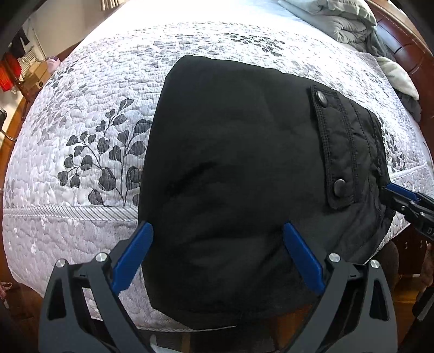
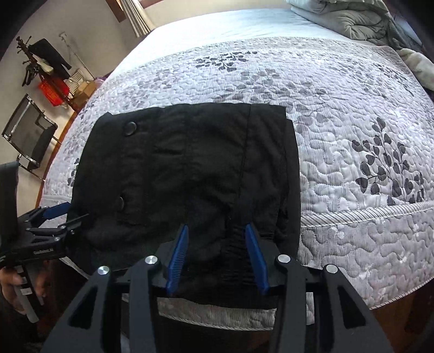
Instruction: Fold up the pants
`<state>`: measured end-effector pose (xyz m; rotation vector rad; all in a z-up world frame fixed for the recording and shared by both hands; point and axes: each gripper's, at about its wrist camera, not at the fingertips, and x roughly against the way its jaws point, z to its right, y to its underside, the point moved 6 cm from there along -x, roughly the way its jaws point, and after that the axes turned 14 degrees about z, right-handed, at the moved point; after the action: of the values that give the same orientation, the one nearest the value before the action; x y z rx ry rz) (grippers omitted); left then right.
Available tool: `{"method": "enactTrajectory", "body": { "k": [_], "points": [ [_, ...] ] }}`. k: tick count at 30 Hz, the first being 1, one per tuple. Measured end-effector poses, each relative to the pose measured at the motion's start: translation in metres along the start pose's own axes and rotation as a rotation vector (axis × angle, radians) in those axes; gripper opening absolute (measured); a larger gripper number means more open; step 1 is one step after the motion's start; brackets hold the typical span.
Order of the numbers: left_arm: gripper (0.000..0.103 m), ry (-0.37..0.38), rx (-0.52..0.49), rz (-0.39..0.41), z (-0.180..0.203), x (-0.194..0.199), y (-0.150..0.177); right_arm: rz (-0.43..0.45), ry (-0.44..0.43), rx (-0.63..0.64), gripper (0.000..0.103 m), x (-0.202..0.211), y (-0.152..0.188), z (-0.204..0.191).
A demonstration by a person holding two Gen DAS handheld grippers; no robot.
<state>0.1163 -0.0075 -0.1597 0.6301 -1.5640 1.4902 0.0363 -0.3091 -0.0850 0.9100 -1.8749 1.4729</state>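
Observation:
Black padded pants (image 1: 230, 149) lie folded into a compact block on the quilted bedspread (image 1: 81, 108), their near edge reaching the bed's front edge. A pocket flap (image 1: 333, 149) with two snaps shows on the right side. My left gripper (image 1: 215, 230) hangs wide open over the near end, one finger at the left edge and one on the cloth. In the right wrist view the pants (image 2: 190, 163) fill the middle. My right gripper (image 2: 217, 232) stands part open over the ruched waistband, cloth between its fingers. The right gripper (image 1: 393, 195) touches the pants' right edge, and the left gripper (image 2: 65, 214) is at their left.
A grey duvet (image 2: 352, 19) is piled at the far right of the bed, beside a wooden headboard (image 1: 398, 40). Left of the bed stand a folding chair (image 2: 29, 135) and a rack with a red basket (image 2: 53, 89). A person's hand (image 2: 10, 285) holds the left gripper's handle.

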Motion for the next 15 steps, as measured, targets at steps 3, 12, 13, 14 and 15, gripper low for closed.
{"method": "enactTrajectory", "body": {
  "k": [3,12,13,14,15],
  "points": [
    [0.098,-0.005,-0.005,0.002,0.002,-0.002,0.002,-0.005,0.009,0.010,0.046,-0.006,0.004,0.000],
    [0.098,0.034,0.016,-0.001,0.006,0.008,0.001,0.014,0.003,-0.004,0.047,-0.002,0.005,0.001],
    [0.098,0.042,0.019,-0.002,0.006,0.011,0.001,0.020,-0.006,-0.017,0.047,0.001,0.004,0.002],
    [0.098,0.050,0.019,-0.003,0.006,0.013,0.003,0.024,-0.013,-0.025,0.047,0.004,0.004,0.002],
    [0.098,0.059,0.014,-0.008,0.007,0.015,0.005,0.026,-0.016,-0.030,0.047,0.006,0.004,0.003]
  ]
}}
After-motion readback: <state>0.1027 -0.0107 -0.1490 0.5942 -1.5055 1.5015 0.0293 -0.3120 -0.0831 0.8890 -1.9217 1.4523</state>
